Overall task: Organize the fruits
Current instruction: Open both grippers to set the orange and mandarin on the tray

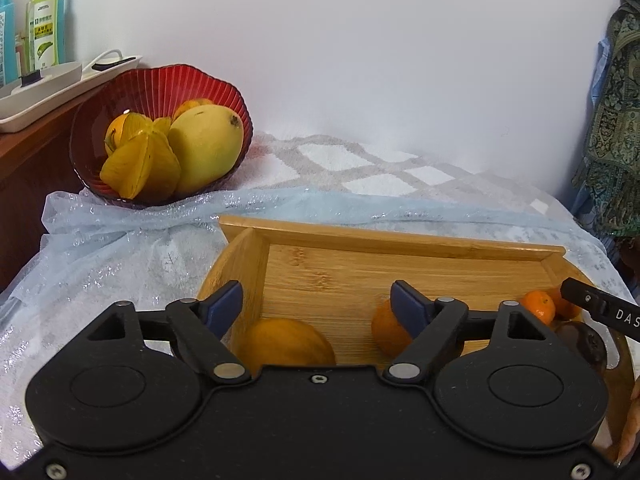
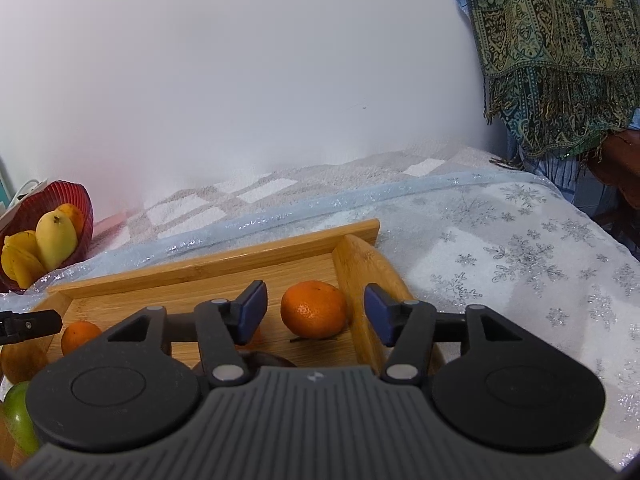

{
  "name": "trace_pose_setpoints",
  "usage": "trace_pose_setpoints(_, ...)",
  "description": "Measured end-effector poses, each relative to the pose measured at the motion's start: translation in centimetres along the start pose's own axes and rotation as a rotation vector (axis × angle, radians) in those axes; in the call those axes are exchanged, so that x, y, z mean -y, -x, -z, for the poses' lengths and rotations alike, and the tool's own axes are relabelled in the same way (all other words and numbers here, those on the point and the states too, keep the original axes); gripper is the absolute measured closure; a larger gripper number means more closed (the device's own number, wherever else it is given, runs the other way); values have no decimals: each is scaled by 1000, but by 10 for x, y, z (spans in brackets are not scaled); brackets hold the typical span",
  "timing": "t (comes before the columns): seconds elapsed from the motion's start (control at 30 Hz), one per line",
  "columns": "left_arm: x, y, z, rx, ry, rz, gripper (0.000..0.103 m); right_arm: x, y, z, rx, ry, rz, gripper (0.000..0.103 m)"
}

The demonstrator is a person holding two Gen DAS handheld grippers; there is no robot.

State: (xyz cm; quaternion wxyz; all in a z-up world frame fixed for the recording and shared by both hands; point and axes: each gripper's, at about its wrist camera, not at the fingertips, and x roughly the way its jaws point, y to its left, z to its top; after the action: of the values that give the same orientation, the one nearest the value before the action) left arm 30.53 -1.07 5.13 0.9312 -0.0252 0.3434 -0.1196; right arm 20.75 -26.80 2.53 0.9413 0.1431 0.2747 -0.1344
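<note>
A wooden tray (image 1: 400, 244) lies on the cloth-covered table and also shows in the right wrist view (image 2: 208, 266). It holds several oranges, a tangerine (image 1: 538, 306) (image 2: 314, 309), a dark fruit (image 1: 584, 344) and a green fruit (image 2: 18, 416). My left gripper (image 1: 316, 304) is open and empty above the tray's left end, an orange (image 1: 286, 342) just below it. My right gripper (image 2: 314, 312) is open around the tangerine, not touching it. A red bowl (image 1: 120, 88) (image 2: 80, 196) at the back left holds a mango (image 1: 206, 146), a starfruit (image 1: 140, 166) and oranges.
A white tray (image 1: 44, 88) with bottles (image 1: 46, 20) sits on a wooden cabinet left of the bowl. A patterned scarf (image 2: 560, 40) hangs at the right. The white wall stands close behind the table. The right gripper's finger (image 1: 600, 308) shows at the left view's right edge.
</note>
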Motion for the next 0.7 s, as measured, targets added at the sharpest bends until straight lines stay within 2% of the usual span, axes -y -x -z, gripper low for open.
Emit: trace_pose_setpoints(0.7, 6, 36, 11, 41, -32, 22, 12, -8, 41, 7, 106, 36, 29, 16)
